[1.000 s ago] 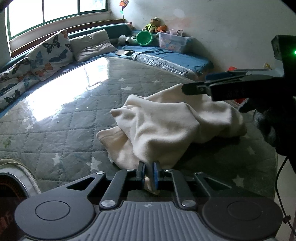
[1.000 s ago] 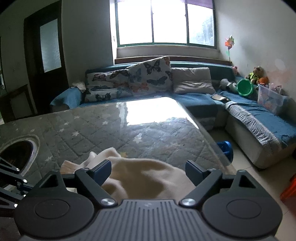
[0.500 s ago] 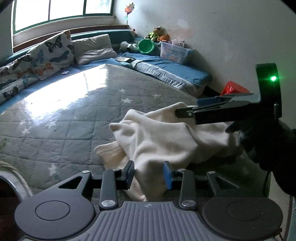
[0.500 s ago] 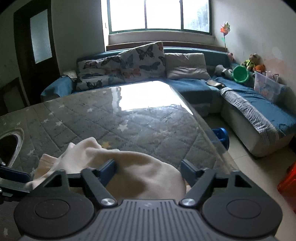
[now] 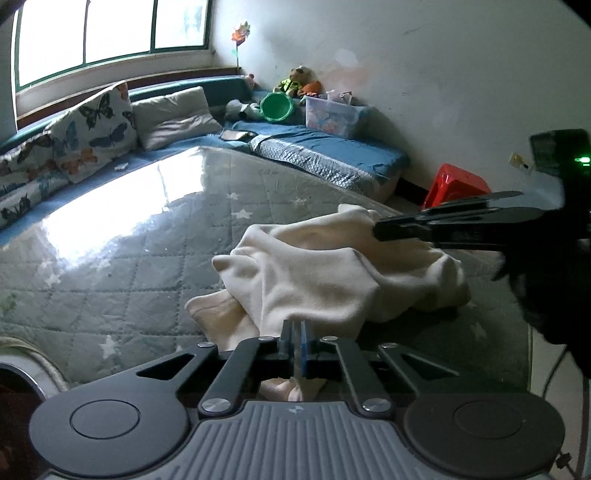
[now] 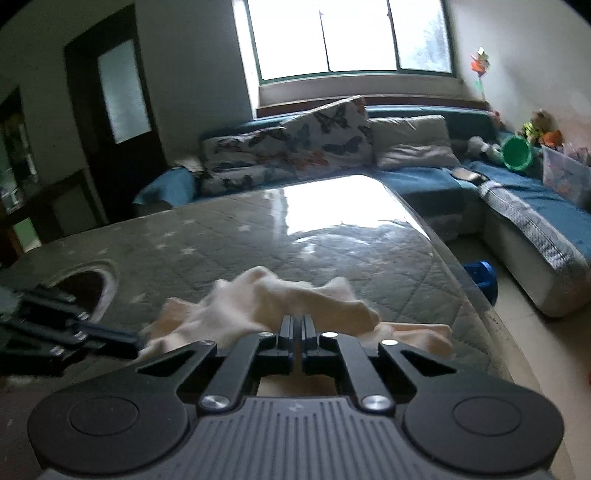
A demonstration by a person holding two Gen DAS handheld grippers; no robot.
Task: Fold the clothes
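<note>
Both tools clamped tight on the cream garment (image 5: 332,273): left tool (image 5: 296,334) at its near edge, right tool (image 6: 296,325) by the desk's (image 6: 221,243) right edge.

We are in the living room of a home: a blue corner sofa (image 6: 424,181) runs under a wide window (image 6: 351,37), with butterfly-print cushions (image 6: 295,147) and a plain grey pillow (image 5: 173,116) leaning on its back. On the sofa's far end we see stuffed toys (image 5: 295,81), a green plastic bucket (image 5: 277,107) and a clear storage box (image 5: 334,116), and a toy pinwheel (image 5: 240,35) stands by the wall. A table with a grey quilted star-print cover (image 5: 129,266) fills the middle, and a dark door (image 6: 118,122) leads out on the left.
</note>
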